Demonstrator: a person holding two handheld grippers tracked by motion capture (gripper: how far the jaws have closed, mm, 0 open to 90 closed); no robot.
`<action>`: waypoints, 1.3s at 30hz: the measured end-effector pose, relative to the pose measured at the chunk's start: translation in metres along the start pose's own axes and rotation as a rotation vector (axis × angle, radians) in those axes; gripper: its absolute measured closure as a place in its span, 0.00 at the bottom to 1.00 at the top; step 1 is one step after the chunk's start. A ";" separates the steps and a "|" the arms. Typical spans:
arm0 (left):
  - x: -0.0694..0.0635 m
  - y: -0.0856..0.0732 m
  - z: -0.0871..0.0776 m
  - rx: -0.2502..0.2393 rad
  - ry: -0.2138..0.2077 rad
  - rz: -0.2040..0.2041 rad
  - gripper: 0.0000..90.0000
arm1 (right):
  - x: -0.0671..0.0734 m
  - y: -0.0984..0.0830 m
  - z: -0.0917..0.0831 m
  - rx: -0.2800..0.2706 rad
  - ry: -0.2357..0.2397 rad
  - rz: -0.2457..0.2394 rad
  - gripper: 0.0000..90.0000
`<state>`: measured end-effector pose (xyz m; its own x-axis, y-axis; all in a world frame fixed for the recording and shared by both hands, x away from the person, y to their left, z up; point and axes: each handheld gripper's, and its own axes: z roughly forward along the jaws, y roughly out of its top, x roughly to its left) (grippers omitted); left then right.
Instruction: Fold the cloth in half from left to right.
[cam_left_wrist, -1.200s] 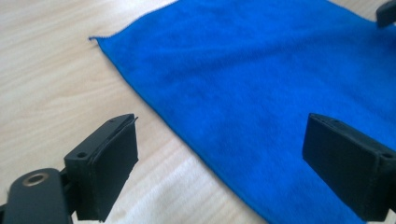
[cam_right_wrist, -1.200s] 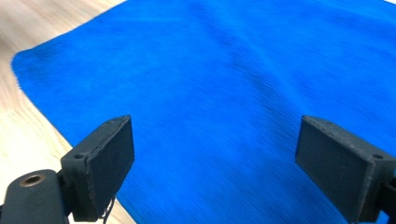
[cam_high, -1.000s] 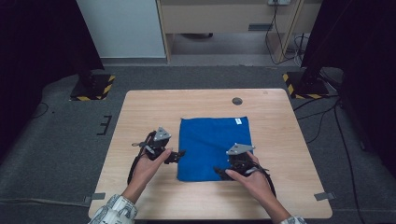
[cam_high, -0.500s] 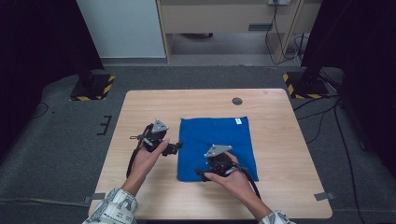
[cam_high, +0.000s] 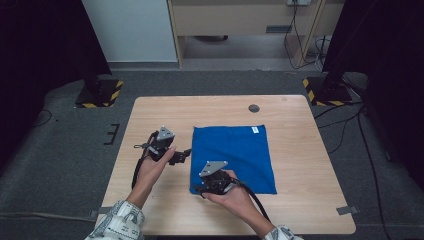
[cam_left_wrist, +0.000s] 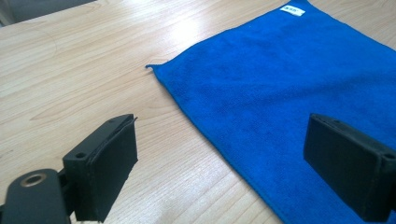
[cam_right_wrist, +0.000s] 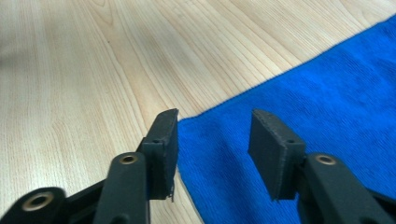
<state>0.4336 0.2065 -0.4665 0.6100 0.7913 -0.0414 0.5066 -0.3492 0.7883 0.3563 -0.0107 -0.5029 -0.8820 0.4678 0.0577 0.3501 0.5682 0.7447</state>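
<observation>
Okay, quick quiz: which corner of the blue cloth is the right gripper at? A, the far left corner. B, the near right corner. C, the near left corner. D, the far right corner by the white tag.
C: in the high view the right gripper sits at the near left corner of the blue cloth, and its own view shows open jaws straddling that corner.

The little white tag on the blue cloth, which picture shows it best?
The left gripper view: the white tag sits big and clear at the blue cloth's far corner. The high view shows the tag as a tiny white speck. The right gripper view shows a near corner of the cloth between the jaws.
</observation>
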 end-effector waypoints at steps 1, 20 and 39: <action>0.000 0.000 0.000 0.000 0.000 -0.001 0.10 | 0.001 0.001 0.001 -0.004 0.001 -0.007 0.61; 0.003 0.000 -0.002 -0.003 -0.003 -0.004 0.11 | 0.022 0.003 0.018 0.030 0.025 -0.060 0.66; 0.004 -0.001 -0.003 -0.005 -0.004 -0.012 0.11 | 0.028 -0.001 0.028 0.065 -0.025 -0.083 0.64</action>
<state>0.4340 0.2115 -0.4656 0.6063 0.7935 -0.0532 0.5110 -0.3375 0.7906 0.3400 0.0211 -0.5206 -0.9009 0.4337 -0.0198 0.2964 0.6478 0.7018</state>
